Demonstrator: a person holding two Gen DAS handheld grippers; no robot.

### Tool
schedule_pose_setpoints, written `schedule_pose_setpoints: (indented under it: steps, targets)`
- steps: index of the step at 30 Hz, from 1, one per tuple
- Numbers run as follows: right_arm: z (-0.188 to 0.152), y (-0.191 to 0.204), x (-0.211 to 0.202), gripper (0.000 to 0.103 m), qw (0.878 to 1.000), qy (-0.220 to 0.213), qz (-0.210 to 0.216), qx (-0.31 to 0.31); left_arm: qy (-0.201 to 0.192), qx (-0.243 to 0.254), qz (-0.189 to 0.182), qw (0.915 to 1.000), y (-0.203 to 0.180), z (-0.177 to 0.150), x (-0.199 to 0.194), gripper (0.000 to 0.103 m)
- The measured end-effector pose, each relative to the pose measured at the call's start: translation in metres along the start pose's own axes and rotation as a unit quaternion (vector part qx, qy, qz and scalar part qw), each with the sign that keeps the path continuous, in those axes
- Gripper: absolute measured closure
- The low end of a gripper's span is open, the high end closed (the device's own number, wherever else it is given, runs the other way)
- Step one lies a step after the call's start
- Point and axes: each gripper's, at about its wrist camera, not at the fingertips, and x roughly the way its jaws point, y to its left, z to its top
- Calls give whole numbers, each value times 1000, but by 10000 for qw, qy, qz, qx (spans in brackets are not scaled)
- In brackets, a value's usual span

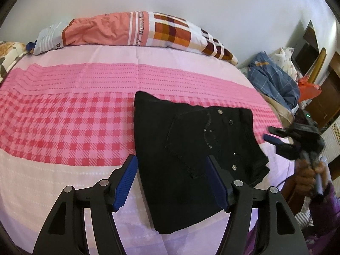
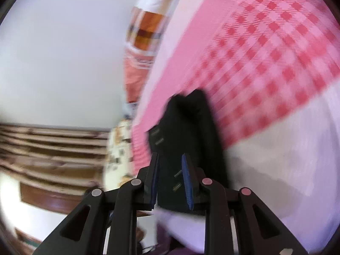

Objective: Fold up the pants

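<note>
Folded pants [image 1: 191,148] between left fingers [image 1: 125,180] (spread)

Pants [image 1: 191,148] matt black cloth, shiny metal studs; bedsheet [image 1: 74,116] woven cotton-like cloth

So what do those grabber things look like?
Both are black plastic. The left gripper has open triangle-shaped arms, round silver rivets and ribbed blue pads on its jaws. The right gripper matches; a purple sleeve shows behind it.

Black pants [image 1: 191,148] lie folded into a compact rectangle, studded pocket up, on the bed.
</note>
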Motion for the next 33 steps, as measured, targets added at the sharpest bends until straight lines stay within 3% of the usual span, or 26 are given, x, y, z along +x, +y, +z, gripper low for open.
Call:
schedule_pose_setpoints:
  steps: [3,7,12,14,16,20,21,23,25,28,31,33]
  targets:
    - [-41,6,-2,81,9998,168,60,89,-59,-112,-89,9999,2,0,-4,35]
    - [-65,-12,8,81,9985,254,94,471,-79,-264,-202,9994,6,-3,-5,35]
    - [-62,-40,15,78,9947,-10,4,1025,59,-509,-354,9981,14,-8,-1,35]
    - [-58,-41,18,71,9940,-61,75,1090,34,-586,-395,9975,17,-9,-3,35]
    - [-55,-35,22,68,9949,-128,-193,977,17,-639,-426,9970,18,-10,-3,35]
    - [-50,-28,30,53,9950,-266,-461,843,101,-703,-516,9961,19,-13,0,35]
    - [-51,-28,31,44,9949,-306,-394,876,126,-697,-529,9961,19,-13,1,35]
    - [-53,-27,30,38,9942,-376,-142,995,162,-675,-538,9961,16,-14,2,35]
    - [-58,-29,29,38,9916,-336,85,1248,185,-656,-532,9963,14,-14,1,35]
    - [-60,-33,29,41,9917,-322,-10,1242,83,-648,-540,9964,13,-15,-1,35]
    - [-52,-37,31,42,9876,-640,-49,1435,149,-720,-594,9955,14,-16,4,34]
    - [-50,-35,34,37,9871,-800,-72,1384,221,-754,-620,9950,16,-17,6,34]
